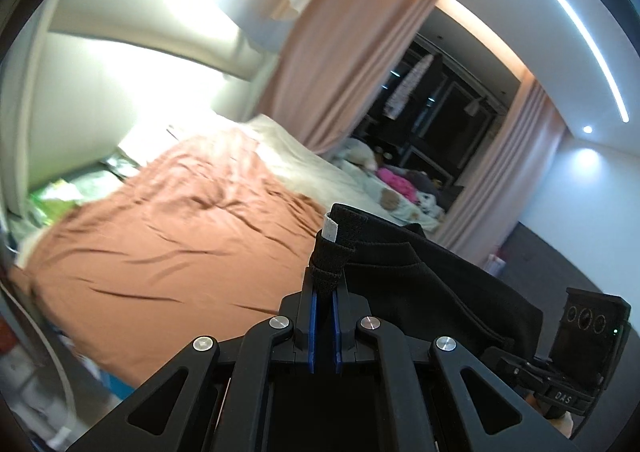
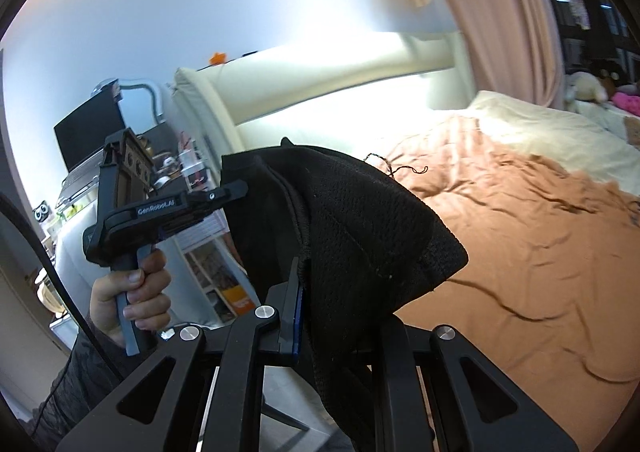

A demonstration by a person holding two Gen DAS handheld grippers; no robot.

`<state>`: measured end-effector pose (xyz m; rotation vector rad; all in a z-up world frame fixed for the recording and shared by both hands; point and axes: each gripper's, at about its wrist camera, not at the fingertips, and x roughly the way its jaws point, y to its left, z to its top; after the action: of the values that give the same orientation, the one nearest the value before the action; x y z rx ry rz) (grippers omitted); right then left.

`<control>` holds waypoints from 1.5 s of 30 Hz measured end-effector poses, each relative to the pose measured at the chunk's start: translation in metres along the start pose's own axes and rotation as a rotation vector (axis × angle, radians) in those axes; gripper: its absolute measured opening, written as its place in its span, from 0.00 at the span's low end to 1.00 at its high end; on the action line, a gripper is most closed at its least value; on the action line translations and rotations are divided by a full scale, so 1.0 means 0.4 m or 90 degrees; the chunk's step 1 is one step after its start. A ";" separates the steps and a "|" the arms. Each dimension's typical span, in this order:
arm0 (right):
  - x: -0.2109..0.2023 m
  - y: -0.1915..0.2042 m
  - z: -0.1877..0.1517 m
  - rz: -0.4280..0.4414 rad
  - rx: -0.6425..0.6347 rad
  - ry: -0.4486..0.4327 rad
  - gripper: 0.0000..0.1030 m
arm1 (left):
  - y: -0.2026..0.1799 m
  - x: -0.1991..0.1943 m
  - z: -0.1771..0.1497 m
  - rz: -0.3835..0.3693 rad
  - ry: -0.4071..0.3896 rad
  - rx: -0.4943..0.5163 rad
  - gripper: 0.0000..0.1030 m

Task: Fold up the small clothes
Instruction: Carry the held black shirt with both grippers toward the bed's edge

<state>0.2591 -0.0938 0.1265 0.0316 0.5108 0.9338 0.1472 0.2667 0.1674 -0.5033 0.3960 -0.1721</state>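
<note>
A black knit garment (image 1: pixel 420 276) hangs in the air above the bed, stretched between both grippers. In the left wrist view my left gripper (image 1: pixel 326 284) is shut on its ribbed band, where a white tag (image 1: pixel 331 230) sticks up. The garment runs right to the other gripper's camera housing (image 1: pixel 592 332). In the right wrist view the black garment (image 2: pixel 360 228) drapes over my right gripper (image 2: pixel 316 280), which is shut on it. One blue-padded finger (image 2: pixel 294 292) shows; the other is hidden by cloth. A hand (image 2: pixel 136 292) holds the left gripper (image 2: pixel 236 188), which pinches the garment's far edge.
An orange-brown sheet (image 1: pixel 160 236) covers the bed below, with a cream blanket (image 1: pixel 304 160) beyond it. Clothes and soft toys (image 1: pixel 396 180) are piled at the far end by pink curtains (image 1: pixel 336 64). A dark screen (image 2: pixel 88 132) and cluttered shelves (image 2: pixel 216 276) stand beside the headboard.
</note>
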 end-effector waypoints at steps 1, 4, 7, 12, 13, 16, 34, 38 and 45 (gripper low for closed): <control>0.018 -0.003 0.000 0.006 -0.001 0.003 0.08 | 0.013 -0.001 0.008 0.006 -0.003 0.004 0.06; 0.064 -0.004 0.000 0.017 -0.009 0.006 0.08 | 0.060 -0.010 0.032 0.021 -0.013 0.014 0.06; 0.104 -0.013 0.002 0.030 -0.016 0.005 0.08 | 0.115 -0.021 0.058 0.037 -0.019 0.020 0.06; 0.166 -0.027 0.000 0.050 -0.022 0.012 0.08 | 0.199 -0.021 0.104 0.053 -0.030 0.016 0.06; 0.181 -0.036 0.002 0.052 -0.024 0.015 0.08 | 0.216 -0.030 0.105 0.055 -0.032 0.016 0.06; 0.219 -0.048 0.004 0.061 -0.025 0.018 0.08 | 0.259 -0.032 0.127 0.066 -0.035 0.017 0.06; 0.460 -0.253 0.017 0.088 0.012 0.091 0.08 | 0.510 0.116 0.177 0.157 0.001 -0.024 0.06; 0.525 -0.359 0.030 0.082 0.023 0.115 0.08 | 0.566 0.218 0.185 0.177 0.024 -0.039 0.06; 0.601 -0.525 0.058 0.067 0.053 0.136 0.08 | 0.624 0.414 0.207 0.205 0.066 -0.053 0.06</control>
<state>0.5452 -0.0299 -0.0016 0.0349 0.7517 1.0249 0.3477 0.4759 0.0551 -0.5072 0.5819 0.1296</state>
